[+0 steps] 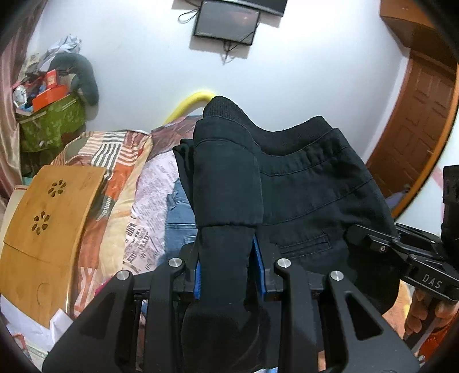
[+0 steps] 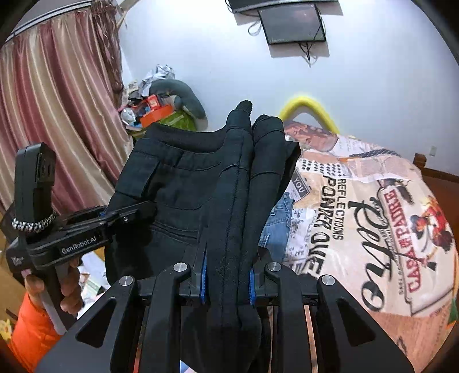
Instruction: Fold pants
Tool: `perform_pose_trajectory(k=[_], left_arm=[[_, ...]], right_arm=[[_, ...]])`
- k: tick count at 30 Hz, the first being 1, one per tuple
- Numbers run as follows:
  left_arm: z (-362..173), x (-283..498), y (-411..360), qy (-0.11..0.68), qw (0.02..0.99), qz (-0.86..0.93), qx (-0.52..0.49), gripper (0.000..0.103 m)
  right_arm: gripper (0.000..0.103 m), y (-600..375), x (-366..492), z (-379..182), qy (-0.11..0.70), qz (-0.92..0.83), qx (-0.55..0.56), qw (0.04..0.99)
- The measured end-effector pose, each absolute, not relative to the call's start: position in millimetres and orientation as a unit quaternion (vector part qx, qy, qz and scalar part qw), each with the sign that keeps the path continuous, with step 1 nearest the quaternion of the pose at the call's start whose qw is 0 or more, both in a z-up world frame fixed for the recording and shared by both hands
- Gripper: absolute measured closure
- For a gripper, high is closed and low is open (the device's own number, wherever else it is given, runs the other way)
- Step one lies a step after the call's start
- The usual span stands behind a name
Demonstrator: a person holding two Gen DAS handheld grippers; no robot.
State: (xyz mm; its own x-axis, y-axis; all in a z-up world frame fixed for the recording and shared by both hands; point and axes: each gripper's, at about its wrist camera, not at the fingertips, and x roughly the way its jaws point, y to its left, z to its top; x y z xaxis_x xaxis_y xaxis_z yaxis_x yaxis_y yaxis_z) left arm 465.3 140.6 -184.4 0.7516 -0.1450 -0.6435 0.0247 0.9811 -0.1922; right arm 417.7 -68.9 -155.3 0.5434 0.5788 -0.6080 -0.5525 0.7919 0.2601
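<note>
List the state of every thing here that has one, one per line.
Pants: black, bunched, held up off the bed by both grippers.
Left gripper: shut on pants.
Right gripper: shut on pants.
Jeans: lying on the bed, partly hidden by the pants.
Screen: on the wall, dark.
Door: shut.

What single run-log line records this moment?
left gripper: shut on black cotton pants | right gripper: shut on pants | pants lifted above bed

Pants [image 1: 309, 183]: matt black woven cloth, ribbed knit waistband. Left gripper [image 1: 228, 275]: matt black plastic, showing bright metal pins. Lap desk [image 1: 48, 212]: smooth wood, reflecting little.
</note>
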Motion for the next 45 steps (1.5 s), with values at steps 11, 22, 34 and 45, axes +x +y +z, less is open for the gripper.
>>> perform_pose_trajectory(k=[11, 22, 34, 45], left_arm=[[-275, 539, 172, 0.391, 0.915, 0.001, -0.096, 0.075], [-319, 559, 197, 0.438, 0.892, 0.023, -0.113, 0.056], [-180, 468, 172, 0.343, 0.937, 0.002, -0.060, 0.053], [-39, 312, 119, 0.188, 0.982, -0.024, -0.016, 0.053]], right_arm=[[0.085, -28, 483, -237, 0.405, 0.303, 0.040, 0.862], [0.074, -27, 492, -270, 0.442, 0.246, -0.013, 0.863], [0.070, -61, 423, -141, 0.341, 0.256, -0.011, 0.905], [0.070, -97, 272, 5, 0.175, 0.295, 0.000, 0.939]])
